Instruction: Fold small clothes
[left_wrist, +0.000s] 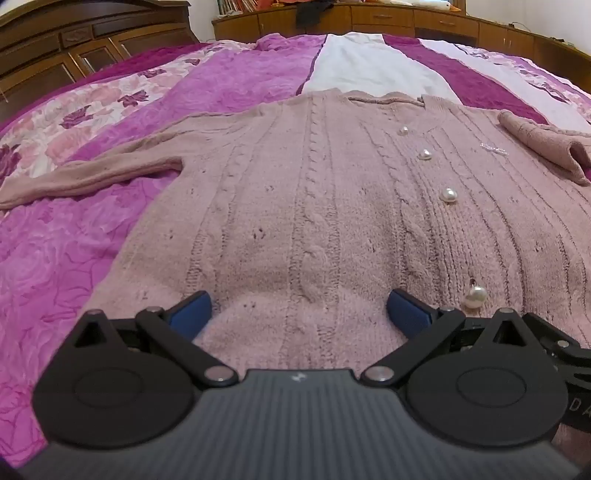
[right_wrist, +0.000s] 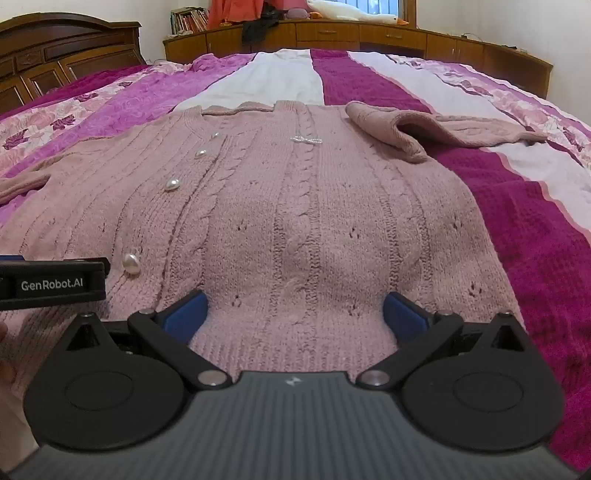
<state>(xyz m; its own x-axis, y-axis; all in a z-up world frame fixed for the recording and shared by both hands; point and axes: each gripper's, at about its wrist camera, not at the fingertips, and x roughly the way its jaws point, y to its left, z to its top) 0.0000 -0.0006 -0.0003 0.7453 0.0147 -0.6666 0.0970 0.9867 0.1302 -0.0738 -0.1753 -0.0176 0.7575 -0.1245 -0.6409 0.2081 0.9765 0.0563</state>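
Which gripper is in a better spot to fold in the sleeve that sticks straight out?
Left, probably. The straight sleeve lies on the left gripper's side of the cardigan. The right gripper is nearer the other sleeve, already bent inward. Both are open over the hem.

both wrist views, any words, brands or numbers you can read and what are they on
"GenRobot.AI" is printed in white on the black side of the left tool, seen in the right wrist view.
"DA" is a cut-off fragment on a black part at the right edge of the left wrist view.
The spines of the books on the far cabinet are too small to read.
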